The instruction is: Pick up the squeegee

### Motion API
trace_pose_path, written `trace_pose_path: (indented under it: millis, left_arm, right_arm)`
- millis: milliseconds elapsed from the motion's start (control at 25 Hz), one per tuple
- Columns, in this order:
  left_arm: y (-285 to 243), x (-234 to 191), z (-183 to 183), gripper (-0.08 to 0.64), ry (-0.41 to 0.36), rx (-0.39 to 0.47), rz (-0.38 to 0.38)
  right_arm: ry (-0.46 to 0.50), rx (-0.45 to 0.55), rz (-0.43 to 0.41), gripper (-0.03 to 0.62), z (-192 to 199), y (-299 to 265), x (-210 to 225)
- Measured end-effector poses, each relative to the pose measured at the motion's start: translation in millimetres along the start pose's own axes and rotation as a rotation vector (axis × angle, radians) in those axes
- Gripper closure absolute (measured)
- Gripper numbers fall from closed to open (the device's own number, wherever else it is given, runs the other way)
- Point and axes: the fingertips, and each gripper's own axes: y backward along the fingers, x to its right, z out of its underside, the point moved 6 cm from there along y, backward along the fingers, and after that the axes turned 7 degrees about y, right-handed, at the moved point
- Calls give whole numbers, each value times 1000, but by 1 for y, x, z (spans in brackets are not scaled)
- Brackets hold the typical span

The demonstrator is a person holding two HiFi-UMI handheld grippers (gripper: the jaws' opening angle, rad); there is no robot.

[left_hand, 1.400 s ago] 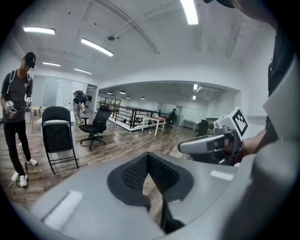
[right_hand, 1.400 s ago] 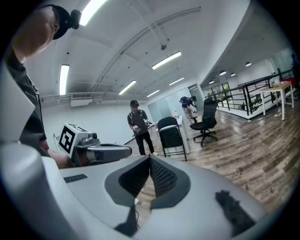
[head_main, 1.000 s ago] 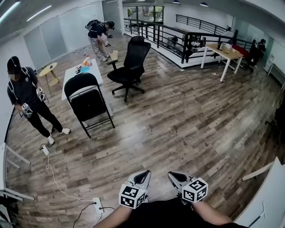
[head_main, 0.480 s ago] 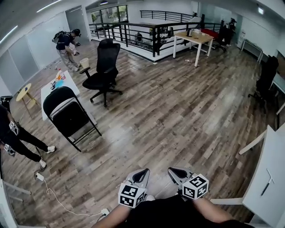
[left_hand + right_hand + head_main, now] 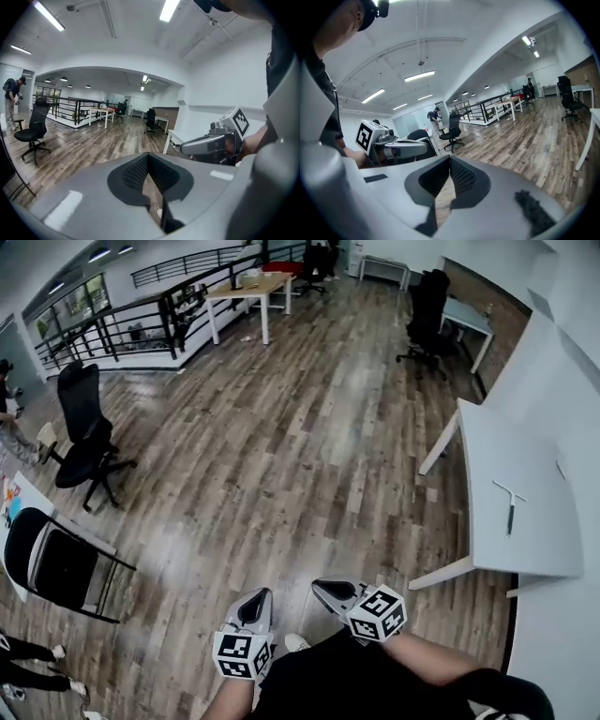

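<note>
Squeegee (image 5: 511,507) lies flat on the white surface (image 5: 497,442) at the right of the head view, on the nearer half of the top, with nothing else close to it. It is a slim T shape: the crossbar points toward the far end and the handle runs back toward the person. It is well apart from both tools, with bare wooden floor (image 5: 281,446) in between.

The left tool (image 5: 255,599) and the right tool (image 5: 324,588) are held side by side low in the head view, close in front of the person's body, each carrying its marker cube. Both point out over the floor, not at the surface.

In the left gripper view the left tool (image 5: 148,155) has its ribbed pads pressed together at the tip with nothing between them; only floor shows through the slit lower down. The right tool (image 5: 206,143) appears beside it. In the right gripper view the right tool (image 5: 450,159) is likewise pressed together and empty, and the left tool (image 5: 401,150) shows just beside it.

Farther off on the floor stand a black office chair (image 5: 82,432), a black folding chair (image 5: 56,563), a wooden-topped table (image 5: 248,285) and a dark railing (image 5: 141,320).
</note>
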Motion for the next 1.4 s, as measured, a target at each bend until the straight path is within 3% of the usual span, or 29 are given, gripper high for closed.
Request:
trace_pose_path:
  millis: [360,960,1400]
  left_arm:
    - [-51,33,-3,554,-28,-62,175]
    - [-129,117,-18,554,-63,-90,229]
    - [-202,190,-25,554,-141,-139,288]
  right_arm:
    - [-60,-8,165,586,6,42,25]
    - [-85,40,225,586,14,122,104]
    - [-137,102,291,588,33,188,177]
